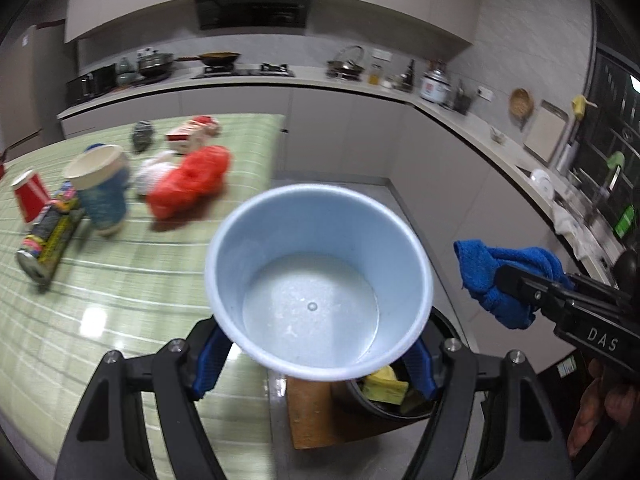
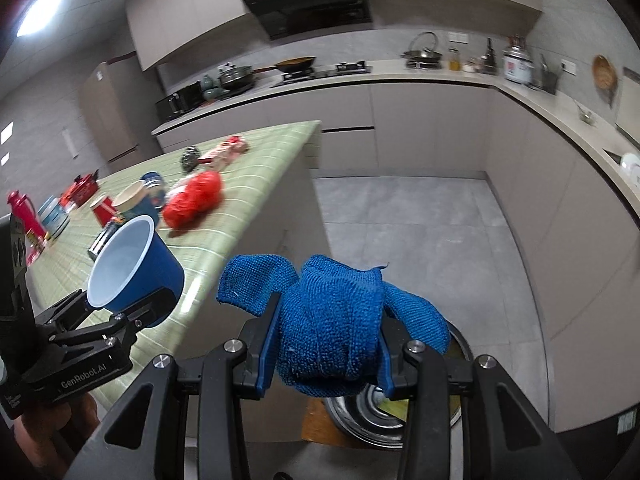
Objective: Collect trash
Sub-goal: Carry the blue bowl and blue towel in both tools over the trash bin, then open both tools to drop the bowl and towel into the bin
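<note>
I have the blue cup [image 1: 318, 280] clamped between my left gripper [image 1: 316, 354] jaws, mouth facing me, hanging just above and beside the trash bin [image 1: 386, 394] past the table [image 1: 120, 300] edge. My right gripper [image 2: 326, 350] squeezes the blue cloth [image 2: 332, 320] directly over that bin, so the right is nearer.

we are in a kitchen with a grey tile floor [image 2: 420, 232]. pale cupboards [image 2: 432, 128] run along two walls under a long light counter [image 2: 400, 70]. a black hood [image 2: 312, 10] hangs over the stove [image 2: 320, 72]. a tall fridge [image 2: 108, 112] stands on the left. a bright lamp [image 2: 40, 8] shines on the ceiling. a dark window [image 1: 616, 120] is on the right. a green striped table [image 1: 120, 280] stands close to us.
</note>
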The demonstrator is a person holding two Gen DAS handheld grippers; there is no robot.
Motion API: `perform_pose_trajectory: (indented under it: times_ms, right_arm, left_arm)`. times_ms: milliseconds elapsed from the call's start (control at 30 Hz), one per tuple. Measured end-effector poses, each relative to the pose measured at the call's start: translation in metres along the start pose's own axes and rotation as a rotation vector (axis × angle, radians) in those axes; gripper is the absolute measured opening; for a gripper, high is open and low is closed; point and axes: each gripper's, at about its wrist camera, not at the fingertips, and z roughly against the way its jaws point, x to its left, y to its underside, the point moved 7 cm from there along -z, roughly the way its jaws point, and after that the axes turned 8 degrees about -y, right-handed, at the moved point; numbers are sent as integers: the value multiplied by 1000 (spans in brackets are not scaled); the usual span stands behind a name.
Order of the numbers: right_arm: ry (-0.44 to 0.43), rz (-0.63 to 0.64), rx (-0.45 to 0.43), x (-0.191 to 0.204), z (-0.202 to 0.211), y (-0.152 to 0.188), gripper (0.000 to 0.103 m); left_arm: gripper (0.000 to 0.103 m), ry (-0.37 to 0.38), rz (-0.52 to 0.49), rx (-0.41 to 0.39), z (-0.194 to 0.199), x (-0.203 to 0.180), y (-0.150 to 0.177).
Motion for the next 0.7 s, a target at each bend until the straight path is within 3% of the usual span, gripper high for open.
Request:
perform_pose_trajectory:
  times_ms: [333,700]
  right_arm:
    - [54,-87,43,-67,6,33,42]
    - [41,-157,144,-116,-43,79,42]
  left_arm:
    - [75,63,-87,78,-31,-68,28]
    - [75,64,-131,218,-93,-107,86]
